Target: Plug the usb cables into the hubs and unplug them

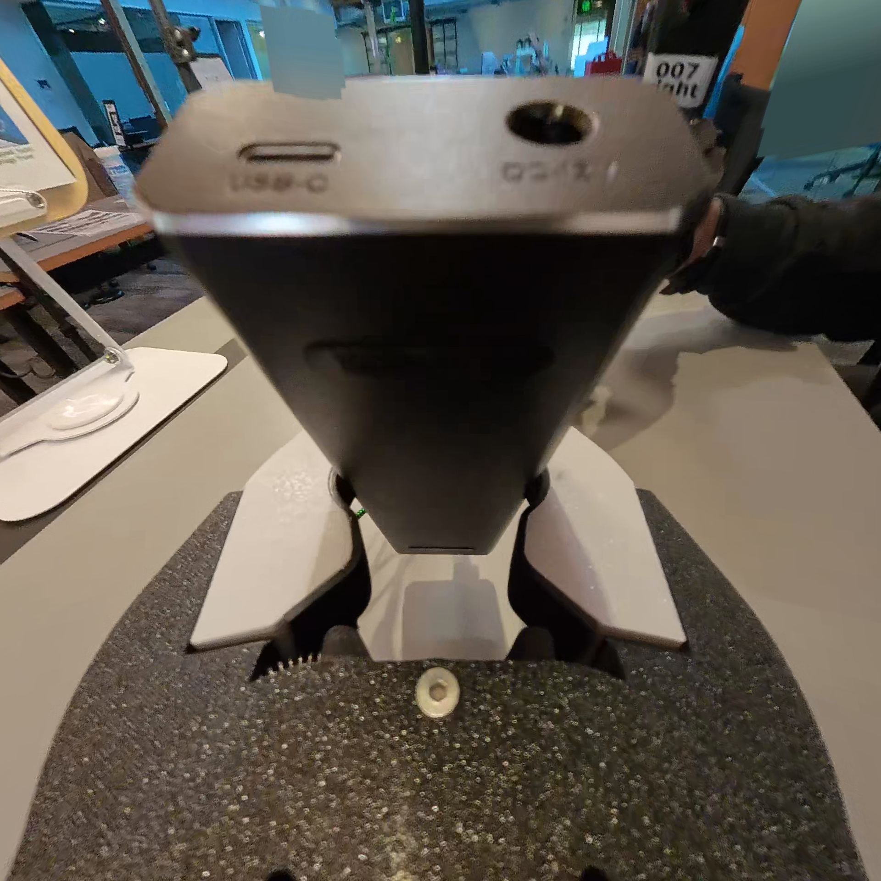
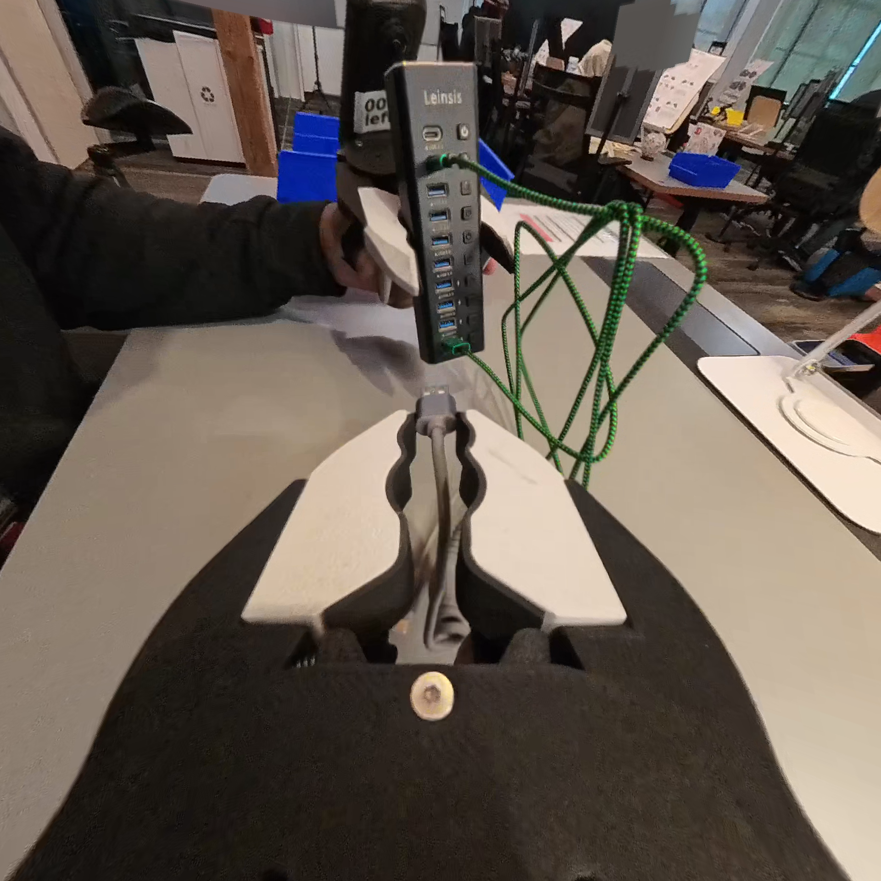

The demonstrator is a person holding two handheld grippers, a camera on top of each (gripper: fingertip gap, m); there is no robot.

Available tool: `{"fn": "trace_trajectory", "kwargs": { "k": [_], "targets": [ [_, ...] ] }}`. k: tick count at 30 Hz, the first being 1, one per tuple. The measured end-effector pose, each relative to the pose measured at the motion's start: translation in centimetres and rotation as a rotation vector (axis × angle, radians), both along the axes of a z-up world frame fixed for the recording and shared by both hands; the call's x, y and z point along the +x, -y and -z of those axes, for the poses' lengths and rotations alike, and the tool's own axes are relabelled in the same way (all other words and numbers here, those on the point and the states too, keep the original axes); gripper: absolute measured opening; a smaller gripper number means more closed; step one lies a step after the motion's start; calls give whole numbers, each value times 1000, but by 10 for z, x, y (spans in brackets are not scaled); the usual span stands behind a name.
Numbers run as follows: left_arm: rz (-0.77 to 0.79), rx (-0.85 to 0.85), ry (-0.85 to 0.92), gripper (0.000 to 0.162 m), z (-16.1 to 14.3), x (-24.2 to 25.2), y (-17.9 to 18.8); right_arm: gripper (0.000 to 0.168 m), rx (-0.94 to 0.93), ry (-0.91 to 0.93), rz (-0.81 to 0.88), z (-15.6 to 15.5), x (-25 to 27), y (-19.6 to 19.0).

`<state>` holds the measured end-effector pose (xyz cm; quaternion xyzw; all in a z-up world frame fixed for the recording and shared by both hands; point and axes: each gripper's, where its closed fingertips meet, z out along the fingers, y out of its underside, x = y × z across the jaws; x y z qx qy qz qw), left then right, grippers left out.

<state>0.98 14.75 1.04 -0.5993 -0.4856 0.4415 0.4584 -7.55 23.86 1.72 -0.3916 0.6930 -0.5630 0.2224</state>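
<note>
While the left gripper (image 1: 441, 519) clamps the hub (image 2: 441, 214) upright above the table (image 2: 214, 429) | right gripper (image 2: 435, 422) pinches grey plug (image 2: 435, 405) just below hub | step: plugging in | next: raise plug, align with a free blue port.

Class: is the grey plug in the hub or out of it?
Out. The grey plug, held by the right gripper, sits below the hub, a gap between.
</note>
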Motion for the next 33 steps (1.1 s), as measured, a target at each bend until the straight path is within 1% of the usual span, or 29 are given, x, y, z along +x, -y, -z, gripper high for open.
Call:
{"fn": "trace_trajectory", "kwargs": {
  "k": [4, 6, 9, 12, 16, 18, 20, 23, 25, 26, 28, 30, 33],
  "targets": [
    [-70, 81, -80, 71, -15, 5, 15, 15, 30, -18, 59, -3, -17, -5],
    [-111, 123, -117, 71, -22, 9, 24, 15, 87, -47, 89, 0, -24, -9],
    [-148, 128, -124, 71, -26, 12, 29, 15, 241, -139, 187, 23, -35, -4],
    [-157, 117, -117, 71, -26, 11, 28, 15, 358, -180, 236, 43, -35, 1],
    [-153, 97, -113, 71, -27, 10, 24, 15, 392, -231, 284, 47, -39, 4],
    [-143, 91, -119, 71, -30, 9, 21, 15, 418, -249, 271, 52, -37, 6],
    [-131, 91, -124, 71, -31, 8, 18, 15, 457, -311, 295, 68, -38, 13],
    [-121, 79, -119, 71, -31, 7, 14, 15, 488, -470, 345, 97, -45, 22],
    [-120, 70, -117, 71, -31, 7, 13, 16, 483, -497, 340, 104, -42, 25],
    [-120, 69, -115, 71, -31, 7, 13, 13, 489, -495, 335, 105, -41, 25],
    [-121, 67, -112, 71, -31, 7, 13, 16, 505, -490, 328, 105, -40, 24],
    [-118, 65, -107, 71, -30, 7, 13, 25, 515, -485, 326, 106, -41, 23],
    [-113, 62, -100, 71, -29, 6, 12, 36, 584, -459, 276, 113, -37, 13]
  ]
}}
